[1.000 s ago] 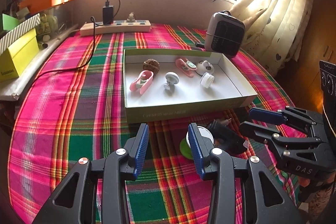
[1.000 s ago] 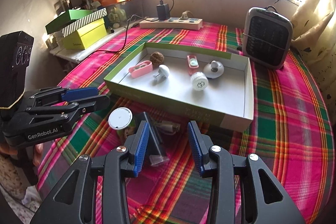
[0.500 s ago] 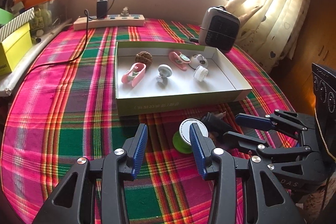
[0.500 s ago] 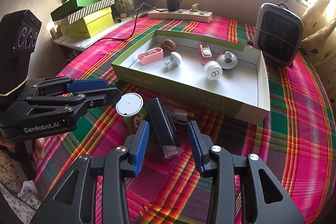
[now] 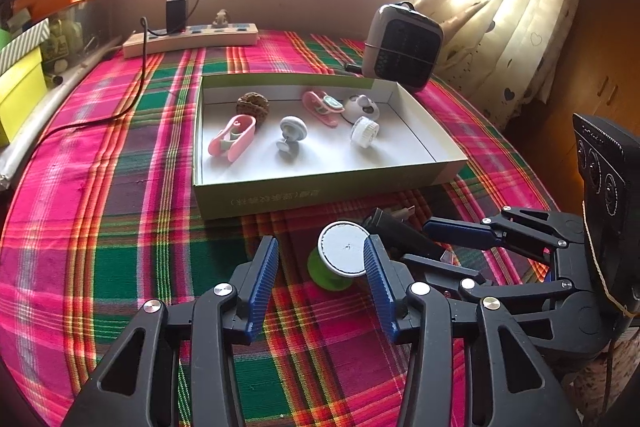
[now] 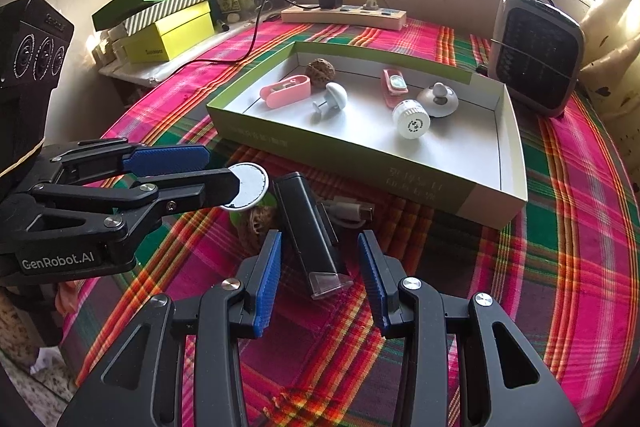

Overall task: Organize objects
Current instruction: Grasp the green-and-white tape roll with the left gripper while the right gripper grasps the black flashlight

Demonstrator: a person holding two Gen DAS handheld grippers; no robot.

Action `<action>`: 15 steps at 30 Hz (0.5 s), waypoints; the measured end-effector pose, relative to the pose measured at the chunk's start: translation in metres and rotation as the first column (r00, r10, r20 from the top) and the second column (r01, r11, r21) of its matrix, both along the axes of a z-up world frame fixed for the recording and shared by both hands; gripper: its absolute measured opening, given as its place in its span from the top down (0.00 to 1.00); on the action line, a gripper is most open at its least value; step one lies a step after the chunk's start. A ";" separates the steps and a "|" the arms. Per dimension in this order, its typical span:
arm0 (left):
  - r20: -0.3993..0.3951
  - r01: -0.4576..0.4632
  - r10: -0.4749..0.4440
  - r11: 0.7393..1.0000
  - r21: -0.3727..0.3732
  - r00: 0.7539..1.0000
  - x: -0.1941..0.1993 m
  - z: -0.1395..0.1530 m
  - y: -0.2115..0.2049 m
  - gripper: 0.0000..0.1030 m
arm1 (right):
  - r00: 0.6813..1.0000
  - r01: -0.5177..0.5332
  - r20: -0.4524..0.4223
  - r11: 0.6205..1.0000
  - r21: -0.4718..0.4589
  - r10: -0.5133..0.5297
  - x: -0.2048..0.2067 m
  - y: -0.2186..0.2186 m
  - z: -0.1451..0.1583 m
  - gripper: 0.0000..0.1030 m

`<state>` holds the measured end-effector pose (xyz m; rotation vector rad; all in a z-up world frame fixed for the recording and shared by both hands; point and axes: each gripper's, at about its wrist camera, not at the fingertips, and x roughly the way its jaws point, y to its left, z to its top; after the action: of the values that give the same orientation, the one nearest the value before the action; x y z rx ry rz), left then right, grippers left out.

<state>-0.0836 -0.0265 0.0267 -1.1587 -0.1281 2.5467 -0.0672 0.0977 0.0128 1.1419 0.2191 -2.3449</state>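
The left gripper (image 5: 320, 281), jaws just widened and empty, is aimed at the white-capped green spool (image 5: 340, 259) at lower centre. The black rectangular stick (image 6: 310, 239) is bracketed lengthwise by the open right gripper (image 6: 320, 277).

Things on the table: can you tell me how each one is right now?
Box: open, small things inside.
Round spool: outside the box, between the left tool's pads.
Left tool: open, just been widening.
Black stick: lying flat on the cloth.
Right tool: open around the stick.
Charger: plugged in.
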 end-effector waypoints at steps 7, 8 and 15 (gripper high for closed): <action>0.003 0.018 -0.018 1.000 -0.011 1.000 -0.002 -0.001 0.006 0.58 | 1.000 -0.006 0.001 1.000 0.009 0.006 0.001 -0.001 -0.001 0.71; 0.004 0.021 -0.021 1.000 -0.012 1.000 -0.002 -0.001 0.006 0.58 | 1.000 -0.007 -0.003 1.000 0.013 0.007 0.001 -0.001 -0.001 0.72; 0.008 0.035 -0.034 0.999 -0.026 0.999 -0.004 -0.002 0.012 0.58 | 1.000 -0.006 -0.008 1.000 0.015 0.006 0.003 0.001 -0.001 0.75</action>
<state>-0.0875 -0.0146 0.0248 -1.1700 -0.0765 2.5213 -0.0644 0.0986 0.0114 1.1370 0.2433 -2.3467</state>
